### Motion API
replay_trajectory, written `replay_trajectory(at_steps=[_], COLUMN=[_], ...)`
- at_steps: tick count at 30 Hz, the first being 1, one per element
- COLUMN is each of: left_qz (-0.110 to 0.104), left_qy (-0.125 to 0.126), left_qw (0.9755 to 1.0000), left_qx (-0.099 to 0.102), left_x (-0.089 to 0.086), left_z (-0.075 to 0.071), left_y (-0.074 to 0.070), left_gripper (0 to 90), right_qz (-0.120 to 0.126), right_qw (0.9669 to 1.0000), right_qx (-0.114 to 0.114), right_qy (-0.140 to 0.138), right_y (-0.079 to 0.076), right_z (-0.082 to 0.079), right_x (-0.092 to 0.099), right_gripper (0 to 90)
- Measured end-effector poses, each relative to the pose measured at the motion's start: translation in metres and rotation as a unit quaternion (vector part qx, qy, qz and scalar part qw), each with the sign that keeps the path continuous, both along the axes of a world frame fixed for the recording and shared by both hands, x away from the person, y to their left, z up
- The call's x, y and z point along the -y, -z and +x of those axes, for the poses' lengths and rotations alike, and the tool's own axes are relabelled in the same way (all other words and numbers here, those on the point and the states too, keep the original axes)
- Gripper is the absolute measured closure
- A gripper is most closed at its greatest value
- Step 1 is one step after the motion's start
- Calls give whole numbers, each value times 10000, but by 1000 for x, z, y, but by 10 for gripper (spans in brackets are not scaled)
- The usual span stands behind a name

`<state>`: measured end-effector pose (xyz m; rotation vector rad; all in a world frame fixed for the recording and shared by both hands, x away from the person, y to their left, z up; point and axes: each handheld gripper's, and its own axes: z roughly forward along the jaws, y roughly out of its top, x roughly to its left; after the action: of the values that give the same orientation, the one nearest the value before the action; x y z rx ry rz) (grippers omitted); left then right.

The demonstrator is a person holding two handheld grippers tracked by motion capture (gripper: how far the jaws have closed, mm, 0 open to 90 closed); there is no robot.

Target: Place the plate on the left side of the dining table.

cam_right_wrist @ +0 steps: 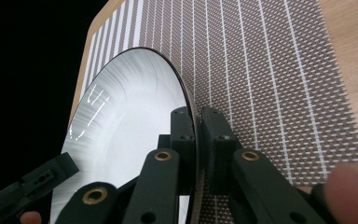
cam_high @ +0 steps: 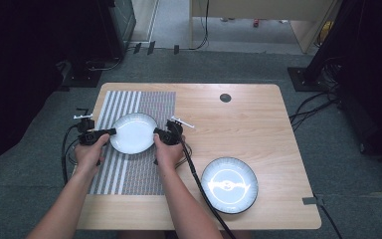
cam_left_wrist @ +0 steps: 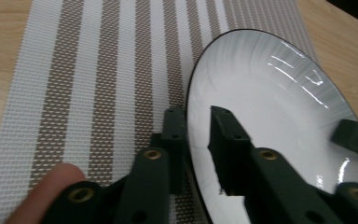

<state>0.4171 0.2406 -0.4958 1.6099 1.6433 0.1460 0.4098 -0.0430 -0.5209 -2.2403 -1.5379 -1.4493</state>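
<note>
A white plate with a thin dark rim lies on a striped placemat. My left gripper is at the plate's left edge. In the left gripper view its jaws straddle the rim of the plate with a visible gap, so it is open. My right gripper is at the plate's right edge. In the right gripper view the right gripper is shut, pinching the rim of the plate. A hand holds each gripper.
A second plate with a dark rim sits on the bare wooden table at the front right. A round black cap is set in the tabletop near the back edge. Cables trail from both grippers towards the front.
</note>
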Motion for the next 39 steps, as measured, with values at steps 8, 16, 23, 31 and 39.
replay_trajectory(at_steps=[8, 16, 23, 31, 39], left_qz=[-6, 299, 330, 375, 410], left_qy=[143, 346, 566, 783, 914], left_qw=[9996, 9985, 9970, 9943, 9910], left_qx=[235, 308, 406, 610, 883], left_x=[-4, -2, 5, 7, 16], left_z=[-14, -32, -46, -71, -100], left_y=[-9, -31, -48, -64, -77], left_gripper=[603, 439, 271, 188, 163], right_qz=[-506, -822, -852, -805, -983], right_qw=[9981, 9941, 9888, 9824, 9749], right_qx=[348, 631, 1057, 1379, 1578], right_qy=[-10, -306, -620, -965, -1227], right_y=[-14, -37, -64, -97, -117], right_z=[-6, -16, -34, -62, -86], right_x=[2, 10, 19, 41, 75], right_gripper=[648, 460, 377, 280, 228])
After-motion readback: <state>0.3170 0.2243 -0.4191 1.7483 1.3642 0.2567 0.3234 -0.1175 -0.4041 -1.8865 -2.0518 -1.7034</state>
